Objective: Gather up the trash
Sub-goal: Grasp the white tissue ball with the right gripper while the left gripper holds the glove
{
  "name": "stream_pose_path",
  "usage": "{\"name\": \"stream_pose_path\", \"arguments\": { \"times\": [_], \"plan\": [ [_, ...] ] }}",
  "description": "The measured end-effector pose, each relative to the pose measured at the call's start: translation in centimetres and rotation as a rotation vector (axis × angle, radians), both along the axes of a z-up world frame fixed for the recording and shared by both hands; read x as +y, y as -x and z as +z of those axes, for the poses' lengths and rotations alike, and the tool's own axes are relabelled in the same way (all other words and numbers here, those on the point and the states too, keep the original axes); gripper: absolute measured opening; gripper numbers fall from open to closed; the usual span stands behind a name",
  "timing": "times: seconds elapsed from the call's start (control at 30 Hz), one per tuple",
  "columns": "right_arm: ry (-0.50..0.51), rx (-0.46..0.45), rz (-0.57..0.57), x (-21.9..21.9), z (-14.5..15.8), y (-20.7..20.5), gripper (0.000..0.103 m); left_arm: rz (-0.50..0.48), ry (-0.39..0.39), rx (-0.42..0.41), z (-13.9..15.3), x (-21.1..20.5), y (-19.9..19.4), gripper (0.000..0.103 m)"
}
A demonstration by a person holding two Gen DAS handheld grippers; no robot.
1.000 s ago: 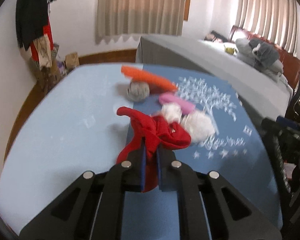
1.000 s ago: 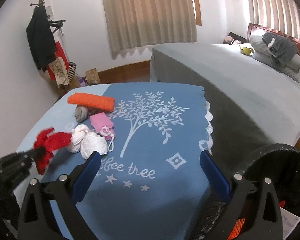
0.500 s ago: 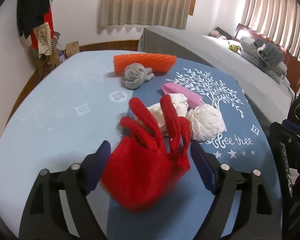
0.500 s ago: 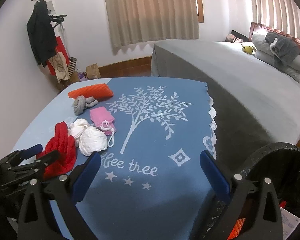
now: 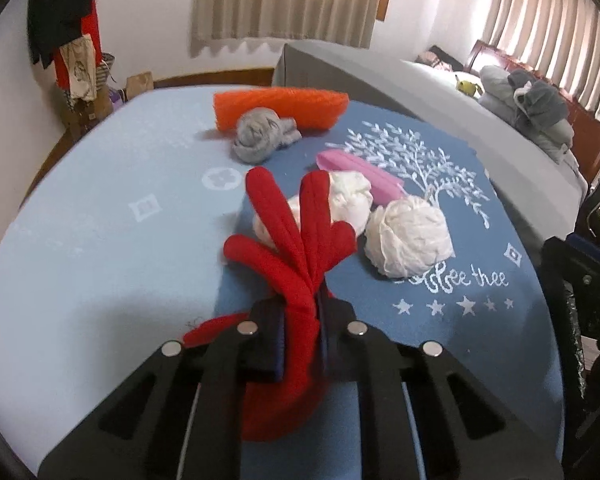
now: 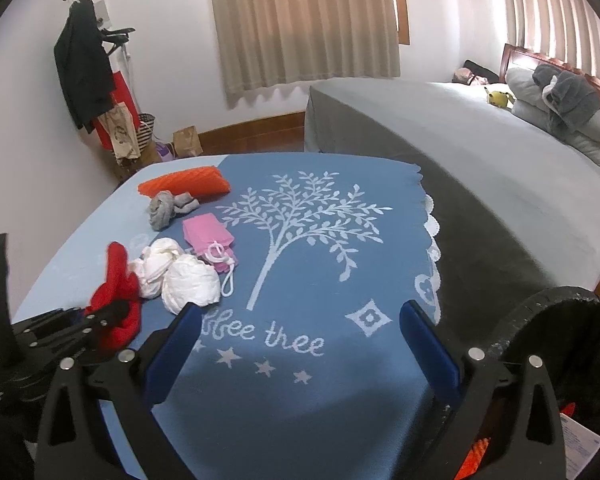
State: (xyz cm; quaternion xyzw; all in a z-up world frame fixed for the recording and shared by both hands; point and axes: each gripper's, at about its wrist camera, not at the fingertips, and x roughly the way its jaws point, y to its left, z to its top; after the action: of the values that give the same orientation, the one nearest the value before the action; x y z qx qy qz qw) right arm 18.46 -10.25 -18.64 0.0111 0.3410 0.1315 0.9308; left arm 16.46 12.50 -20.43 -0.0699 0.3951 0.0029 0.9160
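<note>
Red glove point(image 5: 296, 248), fingers splayed, pinched in the left gripper point(image 5: 300, 312).

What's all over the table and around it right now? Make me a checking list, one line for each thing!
Surface: blue tablecloth with a white tree print.
Job's things: red fabric piece in the left gripper; two white crumpled wads touching each other beside it; pink paper bag, grey cloth knot, orange pleated roll farther back; black bin at the table's right edge.
Clutter: nothing seen beyond these.
Grippers: left gripper shut on the red fabric piece; right gripper open, empty.
Cables: nothing seen.
Surroundings: bed, curtains, coat rack.
</note>
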Motion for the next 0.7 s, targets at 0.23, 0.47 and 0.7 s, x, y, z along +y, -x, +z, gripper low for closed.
{"name": "stream_pose_path", "arguments": {
  "times": [0.23, 0.47, 0.7],
  "plan": [
    [-0.011, -0.011, 0.035, 2.7, -0.1, -0.7, 0.097, 0.049, -0.033, -0.056, 2.2, 2.2, 1.5, 0.011],
    [-0.016, 0.019, 0.051, 6.3, -1.4, -2.1, 0.097, 0.091, -0.056, -0.06, 2.5, 4.5, 1.4, 0.011],
    [-0.011, 0.067, 0.056, 8.3, -2.9, -3.4, 0.091, 0.108, -0.064, -0.056, 2.1, 5.9, 1.1, 0.011]
  ]
}}
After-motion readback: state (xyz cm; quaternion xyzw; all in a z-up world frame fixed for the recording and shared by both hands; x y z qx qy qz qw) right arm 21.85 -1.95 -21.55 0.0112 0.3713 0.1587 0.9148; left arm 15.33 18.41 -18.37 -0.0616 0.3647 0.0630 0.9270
